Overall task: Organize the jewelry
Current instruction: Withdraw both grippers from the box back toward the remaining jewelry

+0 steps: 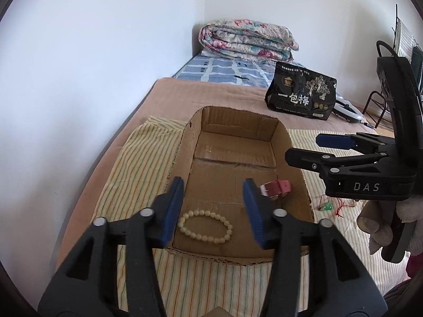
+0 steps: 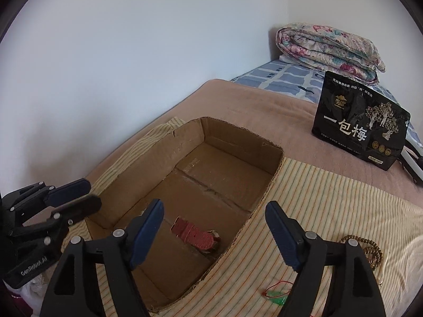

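Note:
An open cardboard box [image 1: 290, 142] [image 2: 164, 142] lies on a striped cloth on the bed. Inside it lie a cream bead bracelet [image 1: 205, 225] and a red watch strap [image 1: 276, 187] [image 2: 197, 236]. My left gripper [image 1: 215, 211] is open and empty, hovering above the bracelet at the box's near end. My right gripper [image 2: 214, 233] is open and empty above the box's right rim; it also shows in the left wrist view [image 1: 304, 149]. A green pendant on a red cord [image 1: 327, 207] [image 2: 276, 297] and a brown bead string [image 2: 370, 251] lie on the cloth right of the box.
A black snack bag [image 1: 301, 93] [image 2: 359, 134] stands on the pink blanket behind the box. A folded floral quilt [image 1: 246, 39] [image 2: 327, 47] lies at the far corner. A white wall runs along the left. A dark stand [image 1: 375, 105] is at the far right.

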A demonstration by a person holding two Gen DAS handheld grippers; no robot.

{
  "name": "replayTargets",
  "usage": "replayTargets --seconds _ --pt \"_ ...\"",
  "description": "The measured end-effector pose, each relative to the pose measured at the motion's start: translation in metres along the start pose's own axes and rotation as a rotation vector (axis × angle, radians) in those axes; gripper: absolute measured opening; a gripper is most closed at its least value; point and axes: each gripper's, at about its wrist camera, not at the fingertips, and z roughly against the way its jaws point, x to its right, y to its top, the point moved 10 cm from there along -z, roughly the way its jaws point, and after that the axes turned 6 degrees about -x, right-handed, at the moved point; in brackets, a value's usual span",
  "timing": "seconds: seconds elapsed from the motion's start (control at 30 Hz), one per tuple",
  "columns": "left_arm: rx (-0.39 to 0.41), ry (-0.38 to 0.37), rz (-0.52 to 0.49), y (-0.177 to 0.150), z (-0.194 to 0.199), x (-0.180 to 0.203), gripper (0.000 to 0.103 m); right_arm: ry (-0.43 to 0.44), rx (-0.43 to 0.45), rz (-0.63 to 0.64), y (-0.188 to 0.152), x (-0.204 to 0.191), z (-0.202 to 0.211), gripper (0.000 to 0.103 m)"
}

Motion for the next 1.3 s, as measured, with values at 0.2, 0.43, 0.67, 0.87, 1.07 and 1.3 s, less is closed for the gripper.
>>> replayTargets --seconds 0.2,0.43,0.67,0.87,1.07,1.3 --pt "-0.003 0.005 -0.002 -0.002 0.001 0.001 0.048 -0.014 0.014 -0.014 0.002 0.004 0.006 0.088" --pt "-0.002 0.003 0.0 -0.002 0.002 0.002 0.049 -0.021 0.018 -0.027 0.004 0.007 0.011 0.092" --pt "0.014 0.011 -0.013 -0.002 0.006 0.003 0.058 -0.025 0.023 -0.03 0.004 0.008 0.015 0.099" --pt "0.028 0.016 -0.021 0.0 0.015 0.008 0.068 -0.023 0.027 -0.032 0.005 0.007 0.022 0.103" --pt "0.039 0.019 -0.028 0.004 0.024 0.014 0.069 -0.023 0.03 -0.036 0.004 0.009 0.029 0.103" --pt "0.056 0.014 -0.035 0.007 0.038 0.02 0.069 -0.025 0.051 -0.044 0.003 0.013 0.045 0.103"
